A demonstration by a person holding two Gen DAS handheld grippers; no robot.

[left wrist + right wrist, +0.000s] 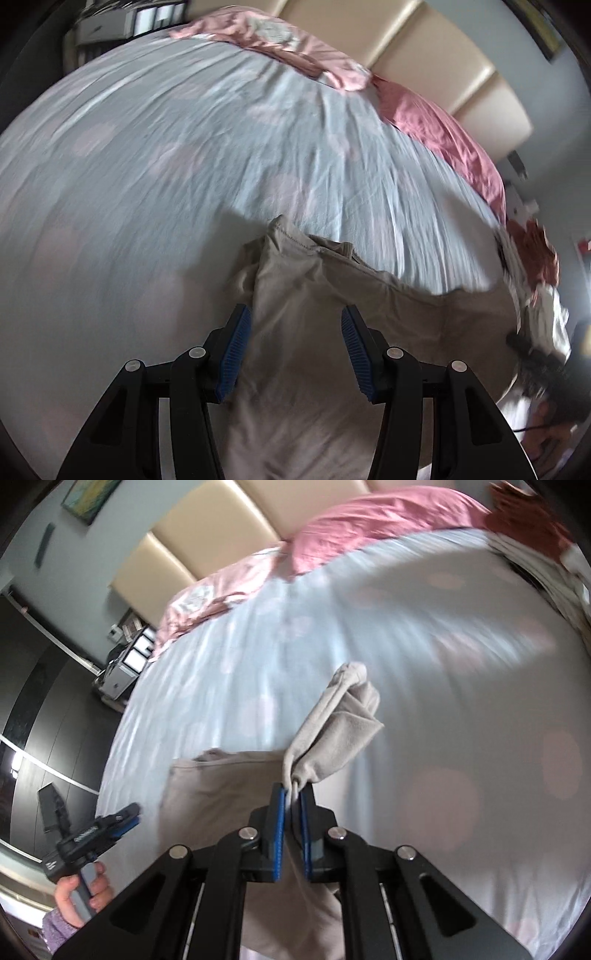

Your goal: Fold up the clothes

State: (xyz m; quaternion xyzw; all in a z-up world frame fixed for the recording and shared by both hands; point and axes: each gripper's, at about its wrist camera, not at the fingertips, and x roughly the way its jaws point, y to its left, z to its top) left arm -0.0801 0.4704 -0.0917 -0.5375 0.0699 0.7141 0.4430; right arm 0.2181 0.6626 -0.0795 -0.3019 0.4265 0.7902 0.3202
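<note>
Left wrist view: the beige garment (332, 314) lies on the pale blue bedsheet (184, 147), its long axis running away toward the headboard. The left gripper (295, 325) hovers over it, jaws wide apart, holding nothing.

Right wrist view: the right gripper (293, 794), nearly closed, pinches a lifted fold of the garment (332, 731); a hand (81, 897) grips the left gripper's handle. No writing is legible.

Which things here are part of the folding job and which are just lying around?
Part of the job:
beige fabric garment
right tongs, shut on it
left tongs, open

Lying about:
pink pillows
heap of reddish and white clothes
pale blue dotted bedsheet
</note>
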